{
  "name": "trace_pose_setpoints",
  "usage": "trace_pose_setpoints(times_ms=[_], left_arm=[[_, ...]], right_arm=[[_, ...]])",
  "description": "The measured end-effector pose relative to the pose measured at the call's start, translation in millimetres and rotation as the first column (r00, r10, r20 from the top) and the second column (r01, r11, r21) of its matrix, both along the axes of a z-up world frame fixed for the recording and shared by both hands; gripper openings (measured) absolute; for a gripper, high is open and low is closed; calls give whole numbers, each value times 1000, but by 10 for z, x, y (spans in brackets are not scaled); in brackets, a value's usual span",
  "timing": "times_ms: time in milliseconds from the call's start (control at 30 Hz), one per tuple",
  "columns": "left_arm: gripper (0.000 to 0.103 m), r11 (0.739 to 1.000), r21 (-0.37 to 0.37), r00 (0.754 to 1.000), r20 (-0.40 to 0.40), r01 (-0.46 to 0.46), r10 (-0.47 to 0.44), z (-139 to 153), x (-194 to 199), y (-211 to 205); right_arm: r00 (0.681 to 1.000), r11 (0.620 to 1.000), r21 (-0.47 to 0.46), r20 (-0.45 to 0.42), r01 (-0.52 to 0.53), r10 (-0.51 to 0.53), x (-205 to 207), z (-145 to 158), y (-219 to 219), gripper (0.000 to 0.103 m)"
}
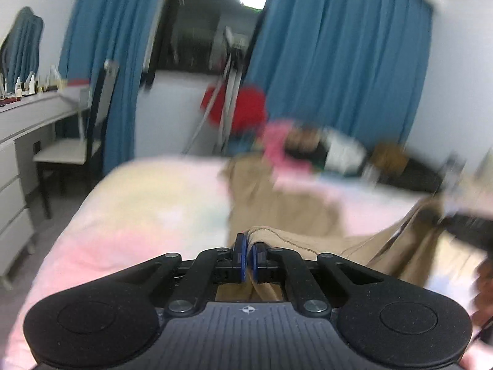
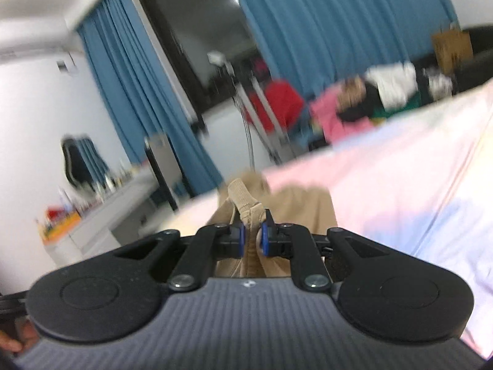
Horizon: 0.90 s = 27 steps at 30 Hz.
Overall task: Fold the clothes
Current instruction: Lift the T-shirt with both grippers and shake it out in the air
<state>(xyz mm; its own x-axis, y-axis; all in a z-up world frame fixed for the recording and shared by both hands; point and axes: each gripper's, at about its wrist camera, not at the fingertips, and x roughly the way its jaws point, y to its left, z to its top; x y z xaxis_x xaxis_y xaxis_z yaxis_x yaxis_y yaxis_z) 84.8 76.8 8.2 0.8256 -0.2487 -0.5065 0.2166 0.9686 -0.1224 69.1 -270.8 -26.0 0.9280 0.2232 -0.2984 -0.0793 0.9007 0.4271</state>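
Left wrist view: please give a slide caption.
Left hand-held gripper shut on tan garment above pastel bed.

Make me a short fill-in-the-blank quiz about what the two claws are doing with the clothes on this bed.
1. Both the left claw and the right claw are shut on the ____-coloured garment.
2. The garment lies across a pastel bedspread on the ____.
3. The curtains behind the bed are ____.
4. In the clothes pile at the bed's far end, one piece is bright ____.

Missing words: tan; bed; blue; pink

Blue curtains around a dark window, white desk with chair, red bag.
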Motion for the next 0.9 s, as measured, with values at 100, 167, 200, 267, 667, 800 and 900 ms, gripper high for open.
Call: trace_pose_setpoints(times_ms=[100, 167, 200, 267, 667, 800, 900], left_arm=[[6, 993, 118, 994, -107, -5, 18, -403, 368, -96], [7, 986, 169, 990, -139, -4, 27, -591, 478, -162], [7, 981, 196, 989, -142, -4, 32, -649, 497, -188], [14, 969, 249, 988, -147, -4, 42, -765, 536, -239], [46, 633, 744, 914, 76, 215, -399, -745, -205, -951], [46, 494, 832, 881, 12, 254, -472, -996, -92, -985], [46, 507, 822, 889, 3, 259, -458, -1125, 48, -954]], right_arm=[[992, 1000, -2, -126, -13, 13, 258, -211, 36, 14], [980, 1000, -14, -200, 1, -4, 443, -372, 86, 14], [975, 1000, -16, -223, 12, -15, 510, -450, 98, 14], [966, 999, 4, -256, 35, -33, 624, -561, 83, 14], [961, 993, 99, -275, 68, -38, 580, -605, -47, 14], [962, 994, 90, -270, 64, -37, 564, -601, -49, 14], [962, 993, 98, -269, 64, -35, 572, -604, -52, 14]])
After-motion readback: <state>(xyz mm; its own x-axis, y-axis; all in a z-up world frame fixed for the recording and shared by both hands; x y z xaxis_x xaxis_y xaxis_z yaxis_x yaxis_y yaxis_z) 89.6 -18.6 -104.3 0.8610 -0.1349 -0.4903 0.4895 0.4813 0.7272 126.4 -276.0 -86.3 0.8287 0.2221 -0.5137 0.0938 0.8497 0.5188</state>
